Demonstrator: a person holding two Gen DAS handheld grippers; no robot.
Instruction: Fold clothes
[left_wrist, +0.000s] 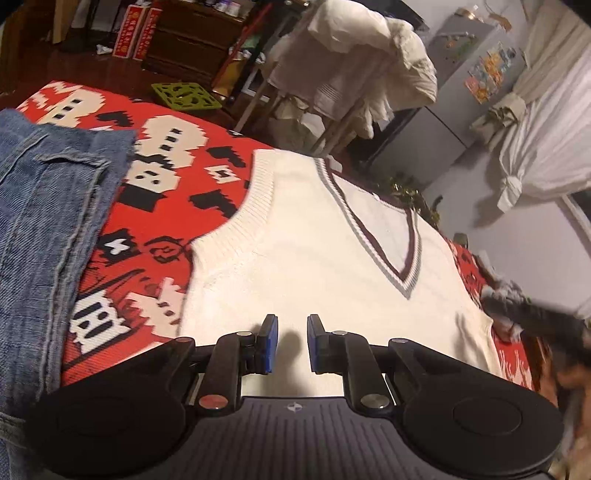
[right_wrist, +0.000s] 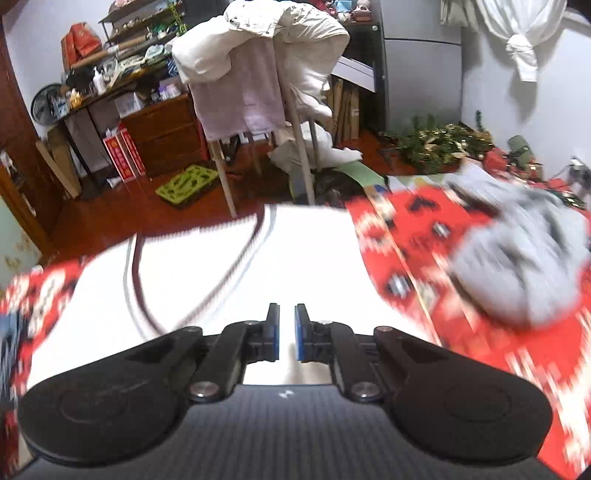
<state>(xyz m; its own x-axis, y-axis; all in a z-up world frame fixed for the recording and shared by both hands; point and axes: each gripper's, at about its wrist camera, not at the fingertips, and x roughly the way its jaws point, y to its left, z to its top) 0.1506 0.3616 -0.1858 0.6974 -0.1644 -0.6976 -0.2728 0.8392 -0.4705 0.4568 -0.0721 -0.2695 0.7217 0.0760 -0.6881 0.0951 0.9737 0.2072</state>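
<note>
A white knitted vest (left_wrist: 314, 254) with a dark-striped V-neck lies spread flat and unfolded across the middle of the left wrist frame, on a red patterned blanket (left_wrist: 155, 206). Jeans (left_wrist: 44, 221) lie in a folded-looking stack along the left edge, so by my judgement that piece is done and the vest is left to fold. A grey garment (right_wrist: 517, 266), blurred, sits crumpled at the right of the right wrist frame and also looks unfolded. The left gripper (left_wrist: 291, 343) hovers over the vest's lower part, jaws a moderate gap apart, holding nothing. The right gripper (right_wrist: 287, 332) stands over the vest too, jaws narrowly parted, empty.
</note>
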